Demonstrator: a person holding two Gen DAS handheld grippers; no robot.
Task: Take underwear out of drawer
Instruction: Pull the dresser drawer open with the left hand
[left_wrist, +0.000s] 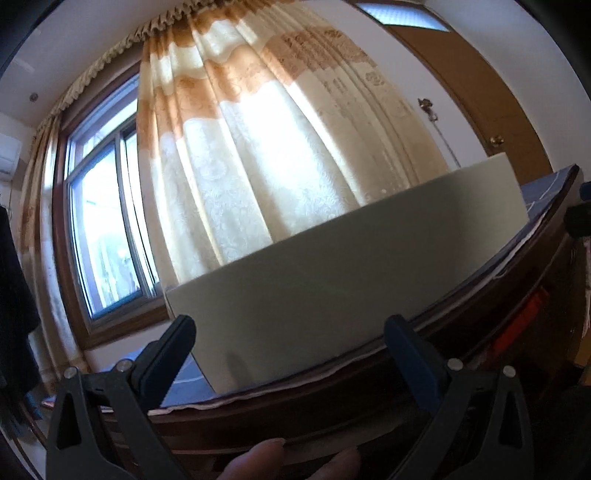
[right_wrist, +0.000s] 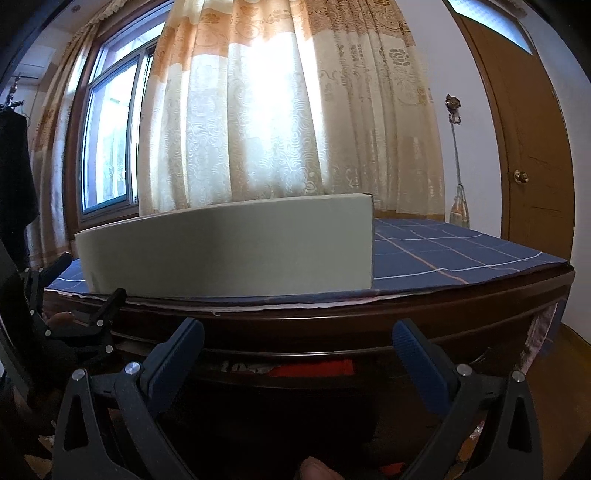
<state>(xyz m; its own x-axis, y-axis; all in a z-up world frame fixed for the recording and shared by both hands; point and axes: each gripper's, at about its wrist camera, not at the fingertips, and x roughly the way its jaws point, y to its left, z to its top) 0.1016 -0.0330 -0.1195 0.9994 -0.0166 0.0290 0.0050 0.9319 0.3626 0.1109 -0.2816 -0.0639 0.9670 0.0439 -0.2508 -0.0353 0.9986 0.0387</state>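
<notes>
A dark wooden table (right_wrist: 332, 328) fills the lower half of both views. Under its top, a dark gap that may be the drawer shows a red item (right_wrist: 314, 368) with white marks beside it; I cannot tell what it is. The same red patch (left_wrist: 532, 314) appears at the right of the left wrist view. My right gripper (right_wrist: 299, 332) is open and empty, level with the table edge just above that gap. Also open and empty, my left gripper (left_wrist: 290, 328) sits at the table edge further left, and the right wrist view shows the left gripper (right_wrist: 88, 284) too.
A pale green box (right_wrist: 229, 247) stands on a blue checked cloth (right_wrist: 443, 254) near the table's front edge. Behind it hang cream and orange curtains (right_wrist: 277, 110) beside a window (right_wrist: 107, 140). A brown door (right_wrist: 524, 129) is at the right. A fingertip (right_wrist: 314, 469) shows at the bottom.
</notes>
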